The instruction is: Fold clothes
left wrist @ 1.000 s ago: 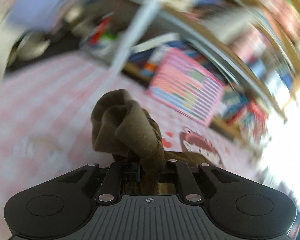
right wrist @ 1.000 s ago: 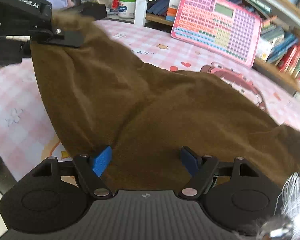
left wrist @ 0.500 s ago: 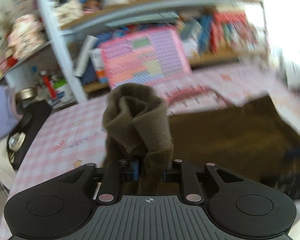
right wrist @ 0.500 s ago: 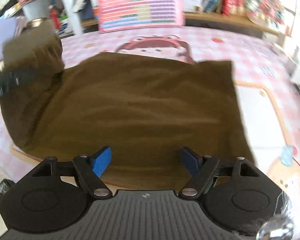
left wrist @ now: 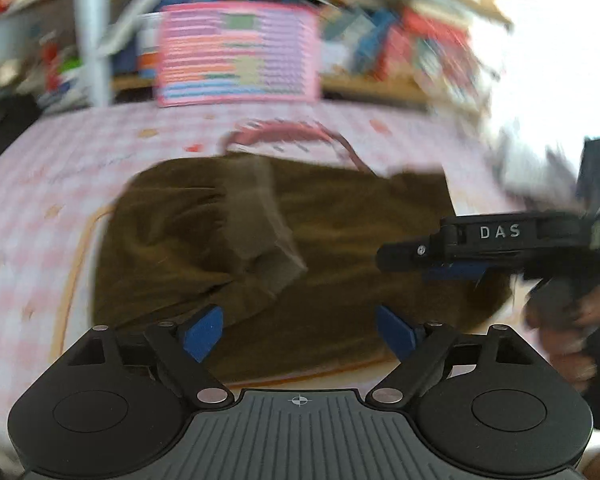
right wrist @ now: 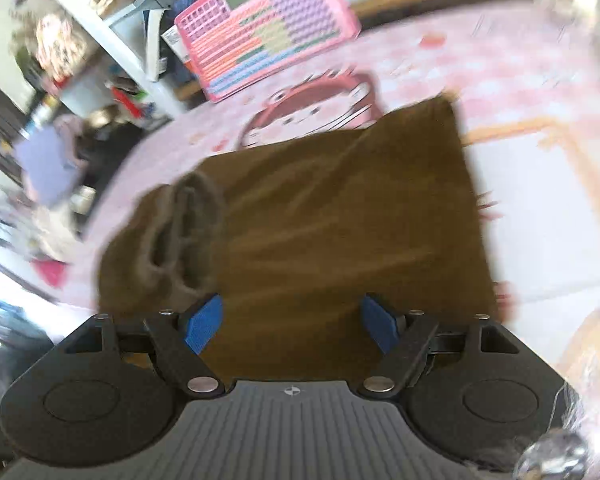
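A brown garment (left wrist: 340,248) lies spread on the pink checked table cover, with a bunched fold (left wrist: 256,224) falling onto its left part. My left gripper (left wrist: 299,334) is open just above the garment's near edge, nothing between its blue pads. In the left wrist view my right gripper (left wrist: 452,268) comes in from the right over the garment, held by a person's hand (left wrist: 568,320). In the right wrist view the same garment (right wrist: 320,220) shows its crumpled corner (right wrist: 184,232) at the left, and my right gripper (right wrist: 291,324) is open above its near edge.
A pink calculator-like toy board (left wrist: 236,56) leans against shelves of books (left wrist: 400,40) at the back. The table cover (right wrist: 540,208) carries a cartoon girl print (right wrist: 316,104). A white shelf post (right wrist: 112,44) and clutter stand at the left.
My left gripper has let go of the bunched brown cloth and opened; the cloth has dropped onto the garment. The right gripper stayed open and swung left over the garment.
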A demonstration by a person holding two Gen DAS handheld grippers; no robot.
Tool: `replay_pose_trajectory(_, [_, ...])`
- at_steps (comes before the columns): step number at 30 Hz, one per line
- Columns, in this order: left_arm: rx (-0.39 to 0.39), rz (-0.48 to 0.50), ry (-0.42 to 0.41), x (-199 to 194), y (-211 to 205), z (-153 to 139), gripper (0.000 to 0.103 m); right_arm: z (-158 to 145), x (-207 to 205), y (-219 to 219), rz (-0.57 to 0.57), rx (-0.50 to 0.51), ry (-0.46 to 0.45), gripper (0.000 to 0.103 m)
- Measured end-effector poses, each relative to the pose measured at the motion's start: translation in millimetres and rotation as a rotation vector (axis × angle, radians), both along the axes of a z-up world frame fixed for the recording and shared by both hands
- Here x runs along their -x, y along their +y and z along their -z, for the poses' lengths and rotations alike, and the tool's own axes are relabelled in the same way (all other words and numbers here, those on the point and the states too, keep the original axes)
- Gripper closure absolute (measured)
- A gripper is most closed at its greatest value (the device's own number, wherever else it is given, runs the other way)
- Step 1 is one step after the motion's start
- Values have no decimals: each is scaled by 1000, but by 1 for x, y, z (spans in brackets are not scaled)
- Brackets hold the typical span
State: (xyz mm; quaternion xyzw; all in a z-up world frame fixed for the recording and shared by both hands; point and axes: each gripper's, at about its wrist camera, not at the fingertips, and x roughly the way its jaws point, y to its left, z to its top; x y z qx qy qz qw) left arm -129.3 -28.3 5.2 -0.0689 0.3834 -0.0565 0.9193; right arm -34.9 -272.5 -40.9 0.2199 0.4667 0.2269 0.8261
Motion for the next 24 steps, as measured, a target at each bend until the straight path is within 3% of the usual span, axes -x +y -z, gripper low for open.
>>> replay_pose_trajectory(4, [60,-236,-18,16,40,-5,16,7,-33,29,-40,-136,113,13])
replay_pose_trajectory(10, [58,-364,-43,34,67,-15,16,12,-61,70,-60,-194,187,7])
replay_pose_trajectory(12, [53,-389,-47,38,71,-17,16,13,-69,81,-66,-212,210,12])
replay_pose_trajectory(13, [49,-392,-47,38,72,-17,16,14,-73,87,-68,-221,221,30])
replay_pose_trajectory(14, [45,-394,-46,38,72,-17,16,14,-76,92,-77,-227,232,65])
replay_pose_trajectory(15, [42,-393,-50,39,73,-18,16,12,-75,94,-99,-235,240,77])
replay_pose_trajectory(17, [39,-392,-58,39,74,-19,16,5,-69,87,-124,-321,252,85])
replay_pose_trajectory(19, [41,-391,-62,38,76,-19,16,5,-59,69,-102,-471,276,86])
replay_pose_trajectory(22, [45,-385,-56,35,76,-17,16,22,-61,57,-1,-325,291,86])
replay_pose_trajectory(24, [42,-373,-46,32,74,-16,16,41,-68,54,16,-309,321,80])
